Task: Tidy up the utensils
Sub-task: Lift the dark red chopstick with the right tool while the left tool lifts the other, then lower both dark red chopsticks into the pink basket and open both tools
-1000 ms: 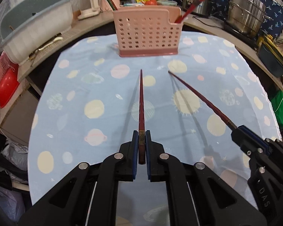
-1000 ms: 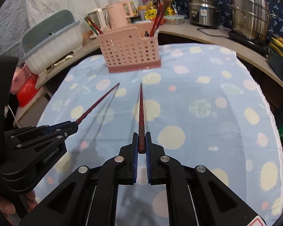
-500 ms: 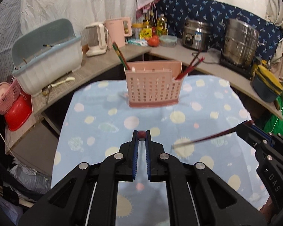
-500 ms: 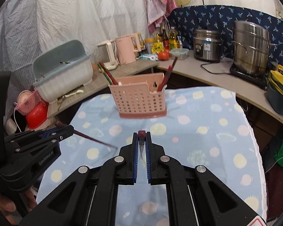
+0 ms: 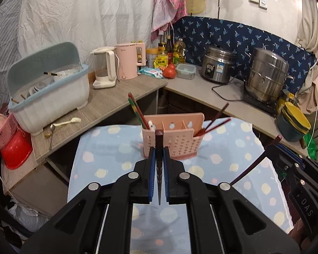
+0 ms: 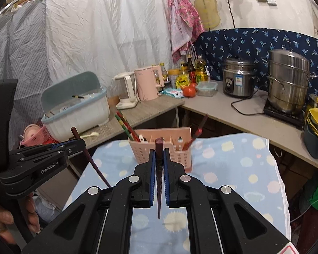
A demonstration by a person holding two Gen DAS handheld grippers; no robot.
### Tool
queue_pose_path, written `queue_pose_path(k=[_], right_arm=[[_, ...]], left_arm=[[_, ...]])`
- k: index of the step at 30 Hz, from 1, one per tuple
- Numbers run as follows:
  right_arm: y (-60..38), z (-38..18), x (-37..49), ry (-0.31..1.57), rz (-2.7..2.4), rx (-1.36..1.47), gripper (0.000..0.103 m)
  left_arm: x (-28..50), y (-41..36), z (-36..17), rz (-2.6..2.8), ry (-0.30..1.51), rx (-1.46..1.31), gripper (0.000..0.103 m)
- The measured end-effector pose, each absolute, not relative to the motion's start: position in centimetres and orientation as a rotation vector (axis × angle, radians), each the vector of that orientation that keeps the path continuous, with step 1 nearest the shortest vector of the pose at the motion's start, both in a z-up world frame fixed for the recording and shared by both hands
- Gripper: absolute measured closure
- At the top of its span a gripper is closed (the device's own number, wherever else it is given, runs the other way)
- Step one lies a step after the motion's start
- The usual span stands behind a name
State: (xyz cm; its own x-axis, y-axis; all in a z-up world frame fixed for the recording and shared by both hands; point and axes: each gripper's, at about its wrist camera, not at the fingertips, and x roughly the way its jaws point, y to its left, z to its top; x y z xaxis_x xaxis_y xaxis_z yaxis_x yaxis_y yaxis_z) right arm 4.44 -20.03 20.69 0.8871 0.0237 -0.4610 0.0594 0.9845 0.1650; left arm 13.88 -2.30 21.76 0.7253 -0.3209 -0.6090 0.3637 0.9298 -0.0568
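Chopsticks (image 5: 214, 121) upright in pink caddy (image 5: 171, 141), right compartment

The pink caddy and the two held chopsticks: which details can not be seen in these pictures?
- Pink caddy, both views: its middle front sits behind the held chopstick and gripper fingers.
- Caddy bottom, inside: hidden by its walls, so how deep the red chopsticks sit is unknown.
- Left gripper chopstick, left wrist view: seen nearly end-on, length unclear.
- Right gripper chopstick: the same.
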Motion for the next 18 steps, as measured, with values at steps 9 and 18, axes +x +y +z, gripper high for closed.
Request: queue_pose_path(k=[9,18], right_arm=[[-21.1,27.2,10.9,0.379,-0.027,0.161,0.096],[-21.3,29.6,18.0,0.332,-0.032,0.165,0.096]], left_arm=[[18.7,-4.1,28.4,-0.374,0.552,0.073,0.096],[24.5,-7.2,31.1,-0.372,0.489,0.060,0.096]])
